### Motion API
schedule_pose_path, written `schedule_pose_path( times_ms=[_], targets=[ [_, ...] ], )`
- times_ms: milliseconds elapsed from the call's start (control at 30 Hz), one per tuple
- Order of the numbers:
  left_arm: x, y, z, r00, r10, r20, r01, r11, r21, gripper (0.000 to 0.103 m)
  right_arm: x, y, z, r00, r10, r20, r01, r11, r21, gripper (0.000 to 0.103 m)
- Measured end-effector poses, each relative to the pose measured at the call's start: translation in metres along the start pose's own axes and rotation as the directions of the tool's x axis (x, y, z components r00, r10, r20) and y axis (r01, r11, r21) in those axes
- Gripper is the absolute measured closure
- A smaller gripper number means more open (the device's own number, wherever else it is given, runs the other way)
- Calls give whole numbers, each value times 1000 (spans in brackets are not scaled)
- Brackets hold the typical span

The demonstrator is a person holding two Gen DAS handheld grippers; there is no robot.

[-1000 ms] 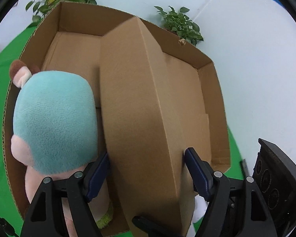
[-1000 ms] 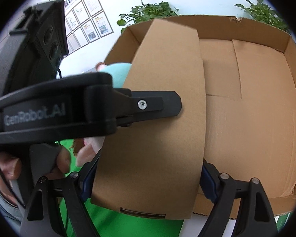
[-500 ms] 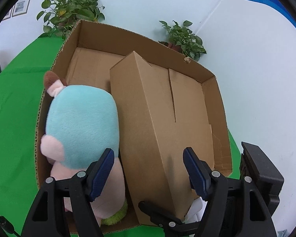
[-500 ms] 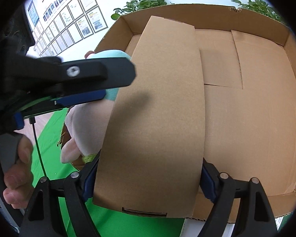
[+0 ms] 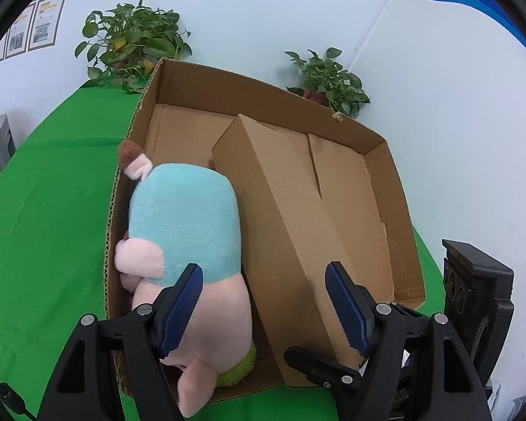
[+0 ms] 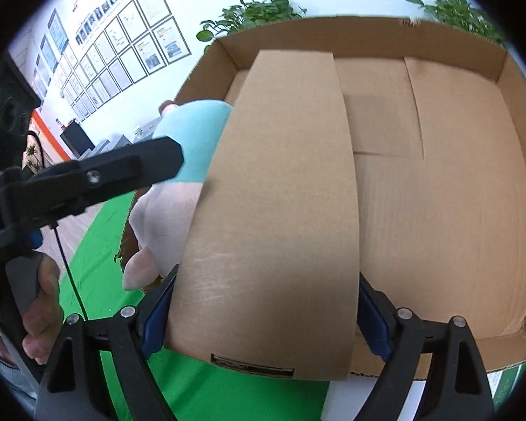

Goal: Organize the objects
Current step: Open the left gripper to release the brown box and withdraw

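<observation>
A large open cardboard tray box (image 5: 375, 140) sits on the green table. Inside it at the left lies a teal and pink plush toy (image 5: 186, 221), also seen in the right wrist view (image 6: 193, 129). A long narrow cardboard box (image 5: 287, 231) leans inside the tray beside the toy. My right gripper (image 6: 263, 312) is shut on the near end of this narrow box (image 6: 277, 210). My left gripper (image 5: 266, 301) is open and empty, held above the near edge of the tray, over the toy and narrow box.
Two potted plants (image 5: 133, 42) (image 5: 328, 80) stand behind the tray against the white wall. The green cloth (image 5: 45, 210) covers the table left of the tray. Framed papers (image 6: 115, 49) hang on the far wall.
My left gripper has pulled back and up from the narrow box, so more of the tray and table shows. The right gripper keeps its hold on the narrow box.
</observation>
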State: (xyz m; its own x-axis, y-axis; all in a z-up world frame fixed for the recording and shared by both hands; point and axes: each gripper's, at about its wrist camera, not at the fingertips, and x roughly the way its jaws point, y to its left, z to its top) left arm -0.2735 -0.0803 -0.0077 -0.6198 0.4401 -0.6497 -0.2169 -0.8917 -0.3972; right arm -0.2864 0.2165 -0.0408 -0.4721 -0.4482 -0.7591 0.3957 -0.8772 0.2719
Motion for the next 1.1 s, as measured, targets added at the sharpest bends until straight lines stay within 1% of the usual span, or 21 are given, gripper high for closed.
schedule_pose_path(
  times_ms=[100,167,200,233,367,467,533,567,667,800,900,1000,1100],
  targets=[
    [-2,5,-2,1000,2,2,-2,1000,-14,32,3,5,6,1000,-17,-14,17,1000,-1,14],
    [-4,7,-2,1000,2,8,-2,1000,-14,32,0,4,-2,999,-29,-21,29,1000,-7,14],
    [-6,8,-3,1000,0,12,0,1000,-14,32,-5,5,-3,999,-41,-20,40,999,-18,14],
    [-7,8,-4,1000,-3,13,4,1000,-13,32,7,16,8,999,-51,-14,50,998,-30,14],
    [-9,6,-5,1000,-3,18,3,1000,-3,32,-5,27,12,998,-57,15,58,996,-70,12],
    [-10,7,-6,1000,-7,21,7,1000,-4,32,-9,22,12,1000,-16,19,17,999,-40,13],
    [-12,7,-7,1000,-6,23,6,1000,-2,32,-9,20,9,999,-14,31,15,999,-30,18],
    [-12,8,-8,1000,-5,24,5,1000,-2,32,0,24,14,1000,-1,31,2,1000,-24,18],
    [-13,11,-10,1000,-4,22,5,1000,-9,32,9,32,22,998,-8,58,9,1000,-18,19],
    [-14,14,-11,1000,-10,26,11,1000,-19,32,12,31,24,997,-20,77,19,1000,14,19],
    [-15,16,-11,1000,-6,25,6,1000,-24,32,18,28,29,997,-36,68,33,999,40,20],
    [-17,17,-12,1000,1,30,0,1000,-31,32,30,23,34,999,-36,31,34,998,53,20],
    [-18,22,-13,999,11,32,-10,999,-36,32,41,20,30,999,-24,-22,26,996,81,20]
  ],
)
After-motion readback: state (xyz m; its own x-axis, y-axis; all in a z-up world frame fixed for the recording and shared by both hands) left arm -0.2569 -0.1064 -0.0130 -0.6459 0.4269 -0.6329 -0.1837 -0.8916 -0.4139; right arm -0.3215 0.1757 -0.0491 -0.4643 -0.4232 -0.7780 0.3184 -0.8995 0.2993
